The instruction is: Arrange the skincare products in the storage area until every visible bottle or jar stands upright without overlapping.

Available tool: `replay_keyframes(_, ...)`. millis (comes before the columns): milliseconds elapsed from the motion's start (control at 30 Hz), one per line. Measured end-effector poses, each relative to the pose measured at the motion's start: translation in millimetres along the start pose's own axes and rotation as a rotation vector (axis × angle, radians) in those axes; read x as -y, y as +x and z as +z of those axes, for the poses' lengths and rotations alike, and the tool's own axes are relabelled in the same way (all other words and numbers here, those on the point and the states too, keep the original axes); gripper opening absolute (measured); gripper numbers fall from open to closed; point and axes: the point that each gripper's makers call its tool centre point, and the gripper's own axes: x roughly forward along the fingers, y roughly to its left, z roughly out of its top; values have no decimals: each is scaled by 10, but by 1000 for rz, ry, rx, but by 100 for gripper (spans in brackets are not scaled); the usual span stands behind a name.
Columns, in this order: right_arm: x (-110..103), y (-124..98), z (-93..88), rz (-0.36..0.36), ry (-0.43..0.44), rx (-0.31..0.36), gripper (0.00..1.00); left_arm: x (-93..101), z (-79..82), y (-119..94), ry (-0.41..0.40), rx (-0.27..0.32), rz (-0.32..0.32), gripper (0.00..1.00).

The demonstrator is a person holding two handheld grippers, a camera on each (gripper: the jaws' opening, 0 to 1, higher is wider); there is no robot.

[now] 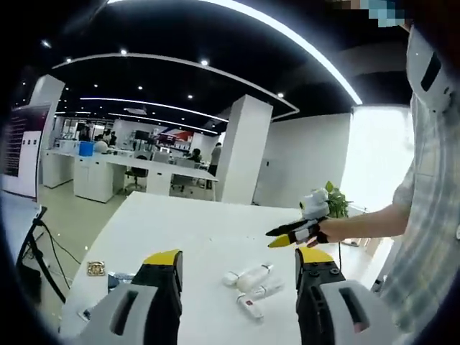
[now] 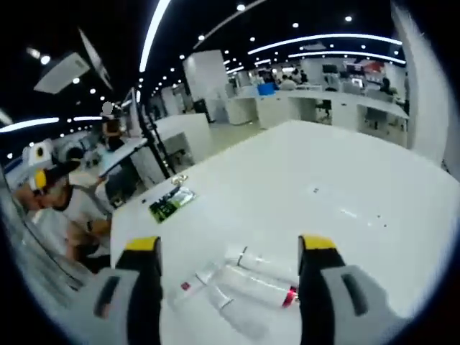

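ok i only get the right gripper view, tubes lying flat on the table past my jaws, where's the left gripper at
Observer: The left gripper is over the near side of the same table, jaws open with nothing between them, aimed at the products.
Operator: anything upright from that side
Observer: No. In the left gripper view the white bottles and tubes all lie on their sides in a loose cluster.
Operator: and how does my gripper look from there
Observer: The right gripper is held in a hand above the table on the far side of that cluster, not touching any product.
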Motion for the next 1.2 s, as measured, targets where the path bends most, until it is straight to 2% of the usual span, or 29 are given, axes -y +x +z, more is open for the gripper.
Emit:
replay_keyframes(200, 239, 218, -48, 6, -73, -84, 72, -17, -5, -26, 6, -11, 24, 68)
replay_keyframes(367, 355, 335, -14, 16, -121, -117, 68, -32, -31, -41, 12, -28, 28, 68)
replay_keyframes(600, 538, 465, -65, 25, -192, -206, 59, -50, -11, -94, 16, -27, 40, 68)
replay_keyframes(833, 686, 559, -235, 55, -313, -355, 54, -49, -19, -155, 15, -25, 54, 68)
replay_keyframes(1000, 719, 628, -316, 71, -354, -407, 53, -35, -77, -186, 15, -36, 61, 68)
replay_keyframes(1133, 793, 677, -437, 79, -409, -495, 53, -26, -86, -227, -7, -28, 70, 68)
replay_keyframes(1200, 795, 717, -467, 89, -428, -516, 53, -27, -89, -240, -8, -28, 74, 68)
